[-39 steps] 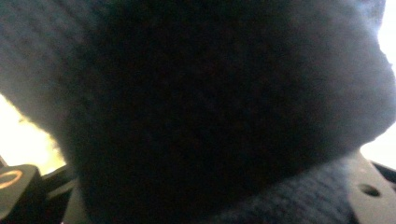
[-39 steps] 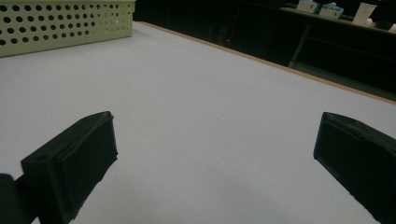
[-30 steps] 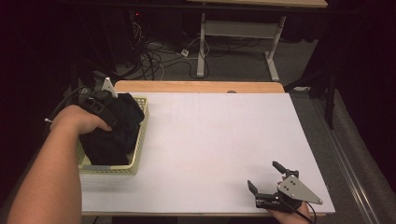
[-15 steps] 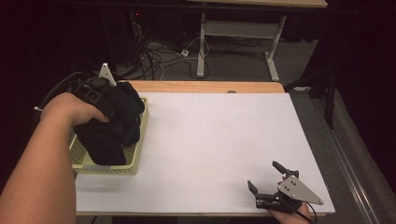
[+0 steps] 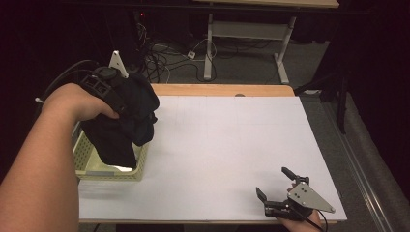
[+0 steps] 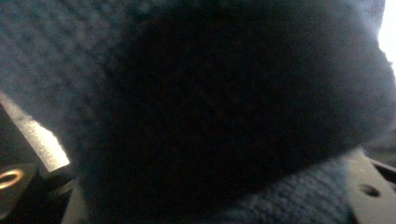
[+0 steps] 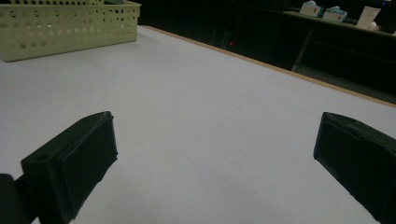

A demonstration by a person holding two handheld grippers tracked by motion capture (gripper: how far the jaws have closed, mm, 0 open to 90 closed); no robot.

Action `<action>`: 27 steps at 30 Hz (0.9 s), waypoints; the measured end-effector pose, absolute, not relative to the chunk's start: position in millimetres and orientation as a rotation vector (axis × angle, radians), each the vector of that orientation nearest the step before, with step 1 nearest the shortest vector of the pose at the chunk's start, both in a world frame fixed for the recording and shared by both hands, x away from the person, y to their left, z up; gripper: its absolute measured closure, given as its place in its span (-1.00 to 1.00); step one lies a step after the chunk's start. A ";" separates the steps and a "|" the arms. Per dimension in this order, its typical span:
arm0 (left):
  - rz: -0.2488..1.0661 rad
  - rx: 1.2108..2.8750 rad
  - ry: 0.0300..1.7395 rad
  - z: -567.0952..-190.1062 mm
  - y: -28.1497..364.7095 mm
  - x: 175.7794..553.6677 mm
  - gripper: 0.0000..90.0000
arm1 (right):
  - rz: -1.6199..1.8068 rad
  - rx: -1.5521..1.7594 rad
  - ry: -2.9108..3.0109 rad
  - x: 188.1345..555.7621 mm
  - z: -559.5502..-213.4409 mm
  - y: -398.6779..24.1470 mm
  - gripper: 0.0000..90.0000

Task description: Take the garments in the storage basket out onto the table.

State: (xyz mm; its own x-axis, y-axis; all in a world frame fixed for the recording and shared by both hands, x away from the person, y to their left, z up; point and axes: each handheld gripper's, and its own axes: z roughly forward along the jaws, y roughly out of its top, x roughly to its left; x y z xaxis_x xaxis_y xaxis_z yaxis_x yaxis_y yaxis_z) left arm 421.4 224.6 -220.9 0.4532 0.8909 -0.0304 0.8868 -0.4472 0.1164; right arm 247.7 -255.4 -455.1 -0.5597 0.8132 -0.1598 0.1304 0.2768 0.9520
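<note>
Above the pale green basket (image 5: 109, 170), at the left edge of the tabletop (image 5: 227, 145), the left gripper (image 5: 126, 104) has its fingers clamped on a bundle of dark knitted cloth (image 5: 123, 125), which hangs with its lower end over the basket's inside; the left gripper view shows the weave close up. Well to the right of the basket, near the front edge, the right gripper (image 5: 274, 186) rests with fingers spread wide and bare

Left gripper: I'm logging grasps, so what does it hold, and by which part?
The left gripper holds a dark knitted garment by a bunched upper fold; the rest hangs over the basket.
</note>
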 end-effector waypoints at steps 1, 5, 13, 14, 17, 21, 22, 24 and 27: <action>0.054 2.578 1.574 -217.6 220.8 420.2 0.04 | 1.316 0.848 1.887 247.7 -455.1 -255.4 -1.00; 0.046 2.584 1.532 -210.9 208.7 417.0 0.04 | 1.322 0.844 1.884 247.7 -454.2 -255.6 -1.00; 0.046 2.623 1.462 -205.3 178.0 413.6 0.04 | 1.323 0.837 1.885 247.0 -453.6 -255.1 -1.00; 0.047 2.629 1.451 -205.0 174.1 412.9 0.04 | 1.324 0.836 1.885 246.9 -453.5 -255.1 -1.00; 0.047 2.634 1.424 -203.2 164.7 411.7 0.04 | 1.326 0.840 1.883 246.9 -453.3 -254.9 -1.00; 0.068 2.640 1.386 -200.6 152.4 410.7 0.04 | 1.322 0.833 1.889 246.6 -453.8 -253.8 -1.00; 0.075 2.635 1.378 -199.7 149.3 410.5 0.04 | 1.322 0.833 1.889 246.6 -453.8 -253.8 -1.00; 0.069 2.625 1.356 -198.7 143.2 410.3 0.04 | 1.322 0.834 1.889 246.4 -453.8 -253.3 -1.00; 0.054 2.637 1.315 -199.1 132.1 410.0 0.04 | 1.324 0.829 1.887 246.3 -453.3 -253.1 -1.00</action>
State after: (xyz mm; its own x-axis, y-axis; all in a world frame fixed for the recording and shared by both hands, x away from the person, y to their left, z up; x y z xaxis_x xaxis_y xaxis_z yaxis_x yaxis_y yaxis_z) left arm 410.0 132.1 -199.1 0.6048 0.7946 -0.0536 0.7875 -0.5867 0.1887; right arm 246.3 -253.1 -453.3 -0.5673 0.8063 -0.1677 0.1170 0.2805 0.9527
